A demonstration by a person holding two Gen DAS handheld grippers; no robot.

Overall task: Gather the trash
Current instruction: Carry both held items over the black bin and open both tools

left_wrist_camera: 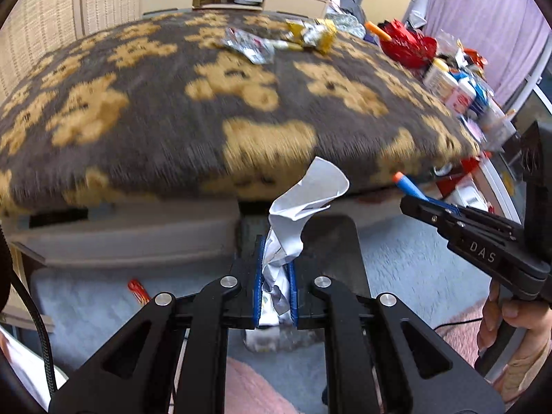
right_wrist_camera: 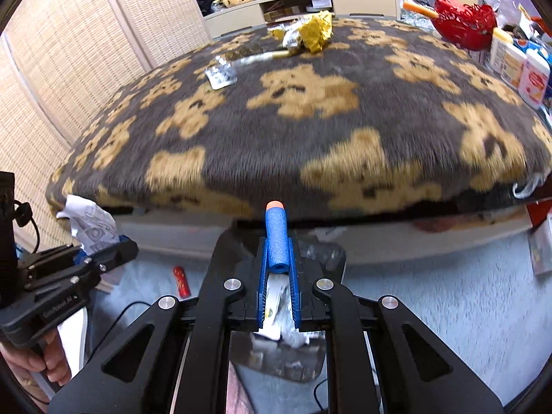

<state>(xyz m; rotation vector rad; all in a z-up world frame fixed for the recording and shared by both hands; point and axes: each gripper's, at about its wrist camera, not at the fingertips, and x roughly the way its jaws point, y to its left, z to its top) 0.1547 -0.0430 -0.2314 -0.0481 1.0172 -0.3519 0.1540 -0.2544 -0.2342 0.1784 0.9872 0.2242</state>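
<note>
Between the blue pads of the left hand-held gripper [left_wrist_camera: 276, 286] a crumpled paper [left_wrist_camera: 303, 203] is clamped upright; a foam dart [right_wrist_camera: 277, 238] is gripped lengthwise, pointing forward, by the right hand-held gripper [right_wrist_camera: 278, 283]. Beyond, across the bed [right_wrist_camera: 310, 131], foil wrappers [right_wrist_camera: 307, 32] are seen well ahead, apparently nearer the right.

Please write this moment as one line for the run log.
left gripper: shut on crumpled paper | right gripper: shut on foam dart | wrappers on bed
</note>
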